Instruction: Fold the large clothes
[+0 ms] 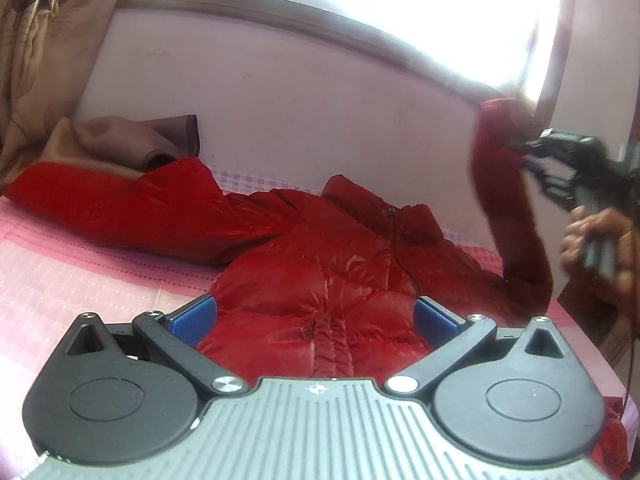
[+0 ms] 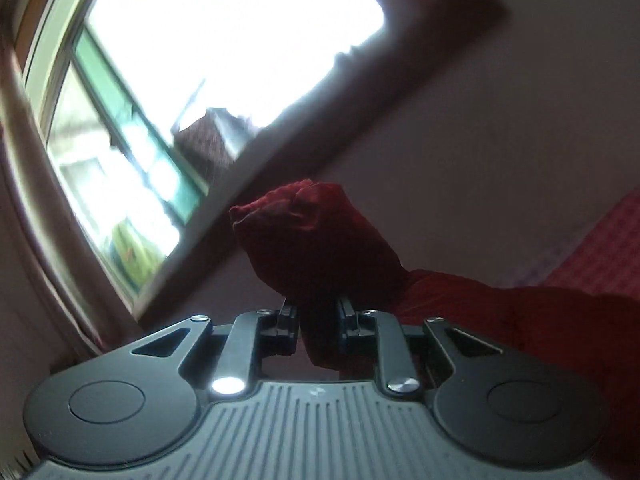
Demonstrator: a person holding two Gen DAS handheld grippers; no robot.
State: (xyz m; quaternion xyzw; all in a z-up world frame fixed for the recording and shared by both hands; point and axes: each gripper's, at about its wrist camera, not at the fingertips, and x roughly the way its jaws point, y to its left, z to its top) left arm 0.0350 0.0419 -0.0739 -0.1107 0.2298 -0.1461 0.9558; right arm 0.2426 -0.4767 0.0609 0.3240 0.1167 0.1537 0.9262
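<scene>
**Red jacket's first sleeve lifts off the bed**

A red puffer jacket lies spread face up on a pink bed, its collar toward the pale wall under the window. The folding looks barely begun: the body lies flat and unfolded, and one sleeve stretches out from the jacket toward a brown cloth at the bed's head. The other sleeve is raised clear of the jacket's body, its cuff pinched in the right tongs, whose jaws stand nearly together with red fabric bunched between them; a hand grips the handle. By the look of it, this sleeve, the far one and the body all remain to be folded. The left tongs hang wide open above the jacket's lower front, blue pads either side of the zip seam, holding nothing.
</scene>
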